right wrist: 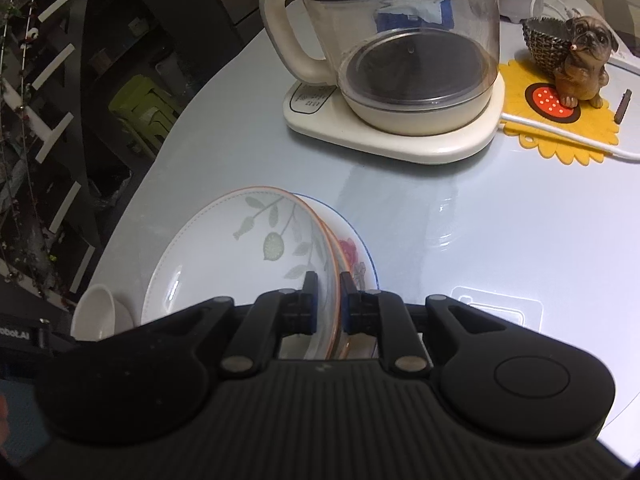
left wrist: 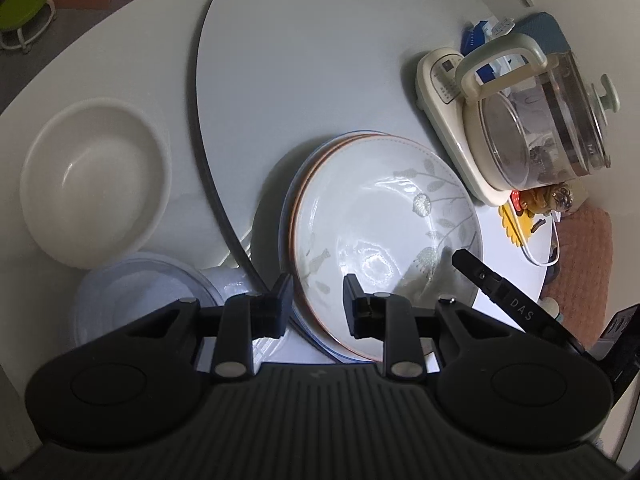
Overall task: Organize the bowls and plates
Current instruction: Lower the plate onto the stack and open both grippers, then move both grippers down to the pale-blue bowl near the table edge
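**Left wrist, then right: leaf plate on the stack**

Left wrist: leaf-patterned plate tops stacked plates on the counter; left tool open, straddling the rim, grip unclear.

Right wrist: right tool clamped on that plate's rim, plate tilted.

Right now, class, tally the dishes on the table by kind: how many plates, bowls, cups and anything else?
Stacked round ceramic plates: 3
Plain white round bowl: 1
Small white cup: 1
Clear bluish plastic dish, kind unclear: 1
Total: 6
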Tool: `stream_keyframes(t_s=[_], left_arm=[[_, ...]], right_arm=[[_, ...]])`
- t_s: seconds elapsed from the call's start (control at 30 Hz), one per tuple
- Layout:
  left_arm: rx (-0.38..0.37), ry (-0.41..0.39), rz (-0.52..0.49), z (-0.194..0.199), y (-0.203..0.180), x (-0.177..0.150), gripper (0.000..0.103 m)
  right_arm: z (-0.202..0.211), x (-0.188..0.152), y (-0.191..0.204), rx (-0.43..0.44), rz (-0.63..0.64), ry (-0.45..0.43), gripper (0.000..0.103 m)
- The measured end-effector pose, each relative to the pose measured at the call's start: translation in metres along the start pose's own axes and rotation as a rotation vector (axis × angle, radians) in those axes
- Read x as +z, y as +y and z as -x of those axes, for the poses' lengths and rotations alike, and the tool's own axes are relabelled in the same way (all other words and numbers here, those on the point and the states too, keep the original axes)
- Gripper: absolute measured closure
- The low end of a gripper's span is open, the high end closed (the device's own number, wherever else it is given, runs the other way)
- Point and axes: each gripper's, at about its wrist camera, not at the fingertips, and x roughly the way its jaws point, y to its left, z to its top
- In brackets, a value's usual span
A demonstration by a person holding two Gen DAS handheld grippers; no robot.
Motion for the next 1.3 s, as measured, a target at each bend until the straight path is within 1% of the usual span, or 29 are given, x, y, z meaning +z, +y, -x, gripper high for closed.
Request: stream_keyframes(t_s=[0.07,0.1,0.17,0.23,0.43,0.6,0.77,0.9,1.07,1.2,1.3], left_arm=[[0.0,-0.015,-0.028,0.009,-0.005,-0.002,0.073],[0.0,-0.023,-0.041,0.014,-0.007,-0.003,0.073],[-0.005,-0.04,-0.065,0.024,-0.012,-0.005,0.073],[-0.008,-0.057,-0.088,0.035,-0.017,-0.007,0.073],[-0.023,-0.121,-0.19,0.078,-0.035,-0.017,0.073],[-0.043,-0.175,-0.275,0.118,-0.039,-0.032,0.073],[-0.073,-0.202,-0.333,0.15,-0.035,-0.048,0.073],[-0.086,-0.222,-0.381,0.167,-0.031,-0.061,0.073],[-0.096,-0.233,-0.429,0.18,-0.022,-0.074,0.073],[-0.115,-0.225,-0.462,0.19,-0.014,-0.082,0.073],[-0.102,-0.235,-0.506,0.197,-0.01,-0.087,0.073]], right_arm=[[0.006,0.0,0.002,-0.05,0.018,-0.017,0.088],[0.01,0.001,0.002,-0.055,0.014,-0.025,0.088],[0.02,0.002,0.001,-0.042,-0.012,-0.043,0.088],[0.03,0.001,0.005,-0.056,-0.008,-0.064,0.088],[0.073,-0.001,0.022,-0.055,-0.026,-0.131,0.088],[0.111,-0.007,0.041,-0.046,-0.032,-0.188,0.088],[0.15,-0.022,0.059,-0.055,-0.044,-0.246,0.088],[0.173,-0.037,0.071,-0.061,-0.062,-0.282,0.088],[0.189,-0.06,0.085,-0.062,-0.077,-0.298,0.088],[0.196,-0.076,0.096,-0.059,-0.073,-0.305,0.088],[0.203,-0.087,0.105,-0.066,-0.077,-0.315,0.088]])
